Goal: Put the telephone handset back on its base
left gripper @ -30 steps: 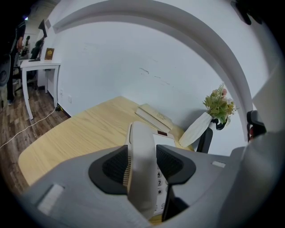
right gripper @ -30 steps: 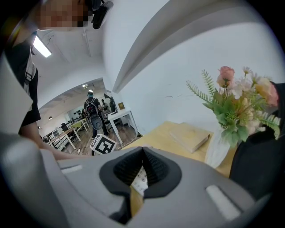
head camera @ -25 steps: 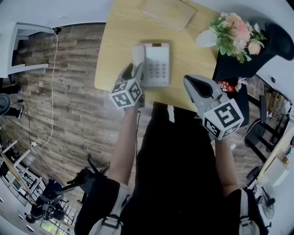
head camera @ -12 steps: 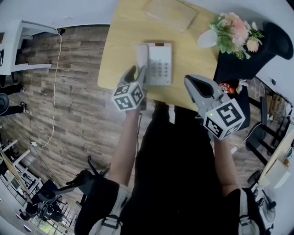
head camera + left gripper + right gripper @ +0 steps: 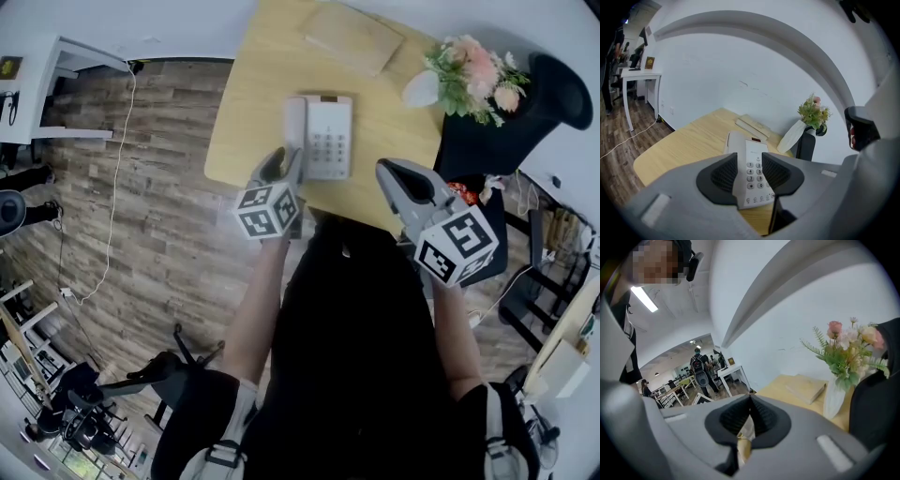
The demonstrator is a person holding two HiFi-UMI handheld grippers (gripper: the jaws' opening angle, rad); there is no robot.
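Observation:
A white telephone [image 5: 328, 138] lies on the light wooden table [image 5: 253, 103], its handset [image 5: 295, 131] resting in the cradle on the left side of the base. My left gripper [image 5: 281, 167] hovers just short of the phone's near left corner, at the table's front edge. Its jaws are closing with nothing between them; in the left gripper view the telephone [image 5: 752, 176] and handset [image 5: 733, 140] show beyond the left gripper [image 5: 750, 160]. My right gripper [image 5: 386, 171] is held near the front edge to the phone's right. That right gripper [image 5: 750, 399] is shut and empty.
A white vase of flowers [image 5: 469, 75] stands at the table's back right, a flat tan book [image 5: 352, 37] at the back. A black chair [image 5: 553, 94] is right of the table. A white desk [image 5: 66, 56] stands far left on the wood floor.
My left gripper has drawn back a little from the phone's left side toward the table's front edge. The right gripper has barely moved.

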